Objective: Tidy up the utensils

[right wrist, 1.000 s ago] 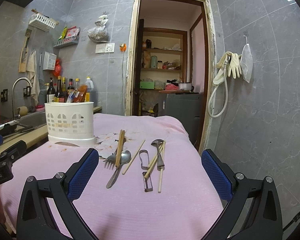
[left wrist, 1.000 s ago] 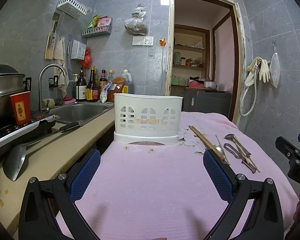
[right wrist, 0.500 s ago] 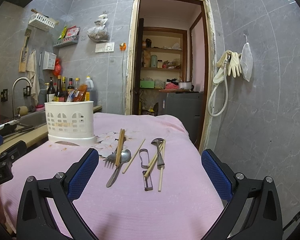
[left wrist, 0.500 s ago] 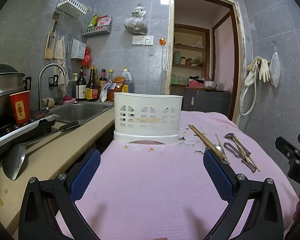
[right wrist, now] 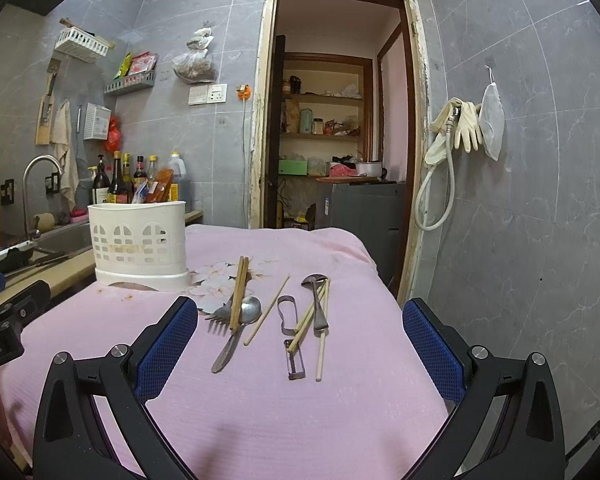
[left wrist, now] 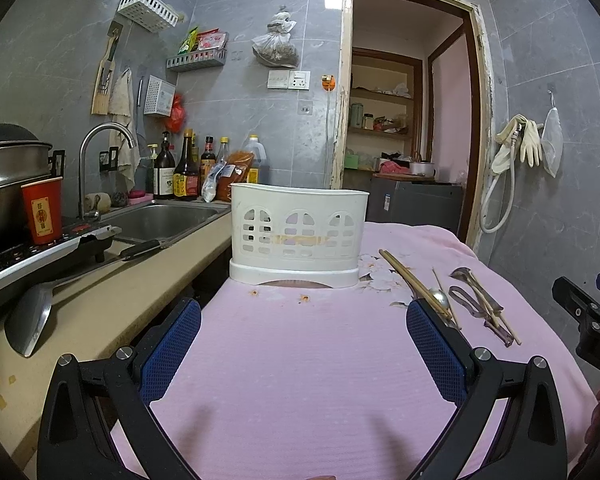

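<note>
A white slotted utensil holder (left wrist: 298, 236) stands upright on the pink cloth (left wrist: 300, 360), also in the right wrist view (right wrist: 138, 250). Loose utensils lie to its right: brown chopsticks (right wrist: 239, 298) across a fork (right wrist: 220, 312) and spoon (right wrist: 236, 332), a single pale chopstick (right wrist: 268, 310), a peeler (right wrist: 291, 336), a second spoon (right wrist: 318, 300) and more pale chopsticks (right wrist: 322, 332). My left gripper (left wrist: 304, 344) is open and empty, facing the holder. My right gripper (right wrist: 300, 344) is open and empty, just short of the utensils.
A counter (left wrist: 112, 292) with a sink (left wrist: 164, 220), faucet, bottles (left wrist: 186, 172), a red cup (left wrist: 42, 210), a pot and a spatula (left wrist: 32, 320) runs along the left. An open doorway (right wrist: 332, 120) is behind the table. The cloth drops off at the right edge.
</note>
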A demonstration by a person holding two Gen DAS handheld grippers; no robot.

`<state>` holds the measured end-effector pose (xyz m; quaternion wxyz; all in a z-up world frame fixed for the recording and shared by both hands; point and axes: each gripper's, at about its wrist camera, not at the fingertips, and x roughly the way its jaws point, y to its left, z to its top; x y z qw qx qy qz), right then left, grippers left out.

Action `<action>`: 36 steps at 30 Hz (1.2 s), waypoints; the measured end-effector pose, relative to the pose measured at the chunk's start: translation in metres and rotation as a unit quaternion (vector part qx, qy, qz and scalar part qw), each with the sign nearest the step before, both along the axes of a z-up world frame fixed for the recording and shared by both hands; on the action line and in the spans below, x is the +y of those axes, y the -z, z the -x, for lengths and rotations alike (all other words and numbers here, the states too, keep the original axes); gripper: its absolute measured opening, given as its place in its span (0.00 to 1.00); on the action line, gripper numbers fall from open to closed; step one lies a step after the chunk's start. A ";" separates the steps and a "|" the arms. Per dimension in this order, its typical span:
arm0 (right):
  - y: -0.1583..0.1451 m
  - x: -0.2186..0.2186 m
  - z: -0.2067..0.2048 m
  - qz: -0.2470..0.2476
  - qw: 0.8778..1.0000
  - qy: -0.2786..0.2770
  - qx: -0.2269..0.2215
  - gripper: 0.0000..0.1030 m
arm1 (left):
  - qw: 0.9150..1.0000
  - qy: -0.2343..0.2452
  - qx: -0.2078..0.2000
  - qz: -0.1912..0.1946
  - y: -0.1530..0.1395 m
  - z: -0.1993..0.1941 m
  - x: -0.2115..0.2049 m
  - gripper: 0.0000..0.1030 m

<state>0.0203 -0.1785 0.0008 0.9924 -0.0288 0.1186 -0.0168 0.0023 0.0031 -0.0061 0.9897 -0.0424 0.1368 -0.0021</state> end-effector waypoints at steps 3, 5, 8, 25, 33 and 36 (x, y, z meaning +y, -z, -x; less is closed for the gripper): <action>0.000 0.000 0.000 0.000 1.000 0.001 0.001 1.00 | 1.000 0.000 0.001 0.000 0.000 0.000 0.000 0.98; 0.001 0.000 0.000 -0.001 1.000 0.002 0.001 1.00 | 1.000 0.000 0.001 0.000 0.000 0.000 0.000 0.98; -0.001 -0.002 0.001 -0.002 1.000 0.002 0.001 1.00 | 1.000 0.001 0.000 0.000 -0.001 0.000 0.000 0.98; 0.000 -0.004 0.001 -0.002 1.000 0.002 0.003 1.00 | 1.000 0.001 0.001 0.000 -0.002 0.000 -0.001 0.98; 0.000 -0.008 -0.001 -0.002 1.000 0.011 0.006 1.00 | 1.000 0.006 0.004 -0.001 -0.005 -0.002 -0.002 0.98; -0.003 -0.012 -0.001 -0.002 1.000 0.017 0.004 1.00 | 1.000 0.012 0.004 0.002 -0.010 -0.007 -0.002 0.98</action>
